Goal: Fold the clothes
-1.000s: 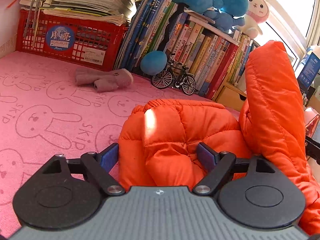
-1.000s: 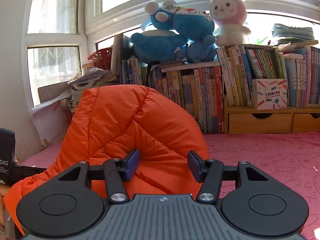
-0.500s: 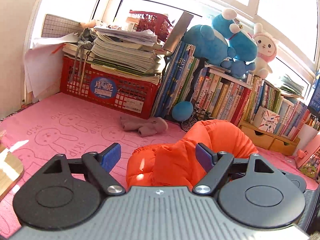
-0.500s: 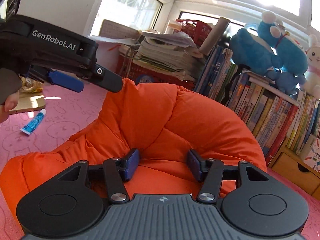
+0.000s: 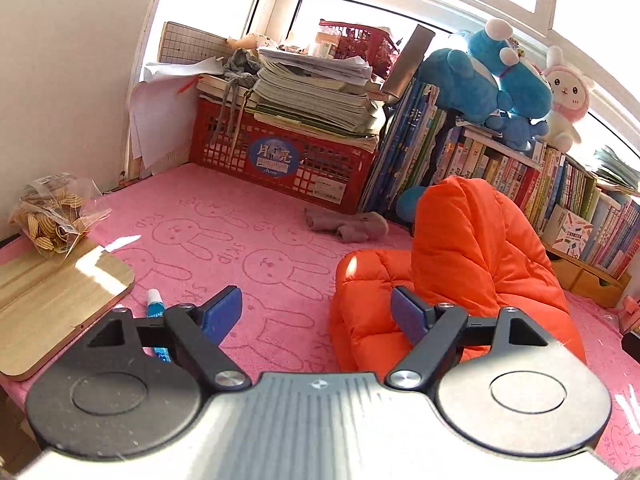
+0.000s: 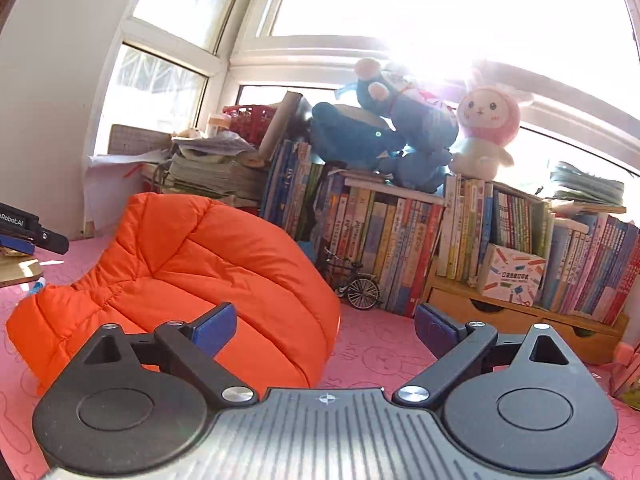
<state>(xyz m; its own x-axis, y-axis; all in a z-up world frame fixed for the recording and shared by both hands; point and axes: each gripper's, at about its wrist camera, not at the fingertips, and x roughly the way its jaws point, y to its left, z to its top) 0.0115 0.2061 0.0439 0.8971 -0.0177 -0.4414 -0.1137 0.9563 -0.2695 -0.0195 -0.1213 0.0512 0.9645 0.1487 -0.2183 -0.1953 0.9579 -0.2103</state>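
now the orange jacket [image 5: 460, 280] sits bunched on the pink mat [image 5: 224, 240], open mat to its left. left gripper [image 5: 316, 312] wide, empty; right gripper [image 6: 324, 326] opening, empty. red crate [image 5: 280, 160] label says "月亮".

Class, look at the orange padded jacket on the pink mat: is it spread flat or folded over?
Folded over, loosely. The orange jacket sits bunched on the pink mat, one part standing up and curling over the rest.
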